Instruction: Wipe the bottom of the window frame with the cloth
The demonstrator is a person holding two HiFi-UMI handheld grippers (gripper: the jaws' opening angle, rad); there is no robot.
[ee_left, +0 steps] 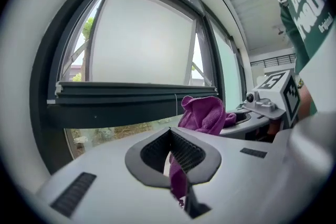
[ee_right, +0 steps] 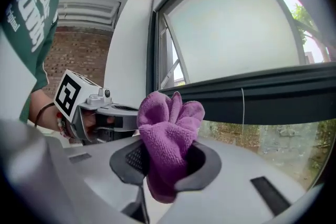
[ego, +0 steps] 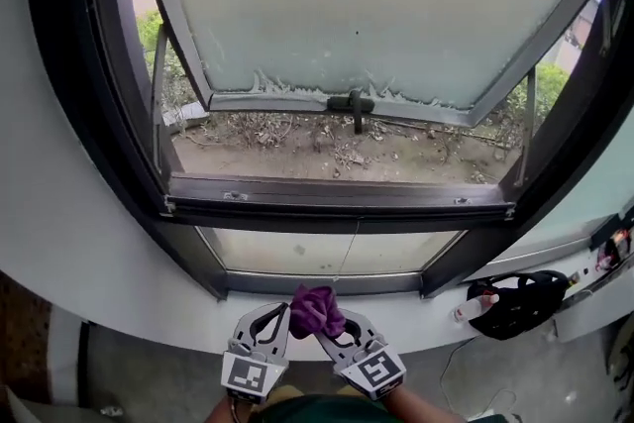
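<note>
A purple cloth (ego: 315, 310) is bunched between my two grippers, low in the head view and over the white sill. My right gripper (ego: 334, 324) is shut on the main bunch of the cloth (ee_right: 168, 139), which sticks up out of its jaws. My left gripper (ego: 279, 316) is shut on a thin corner of the cloth (ee_left: 178, 178), and the rest of the cloth (ee_left: 206, 114) trails right toward the other gripper. The dark bottom of the window frame (ego: 337, 198) runs across well above and beyond both grippers, apart from the cloth.
The frosted sash (ego: 376, 5) is tilted outward, with its black handle (ego: 352, 102) on the lower rail. A fixed pane (ego: 327, 253) sits under the frame. On the white sill (ego: 149, 312) at the right lie a black bag (ego: 520, 297) and a small white bottle (ego: 474, 308).
</note>
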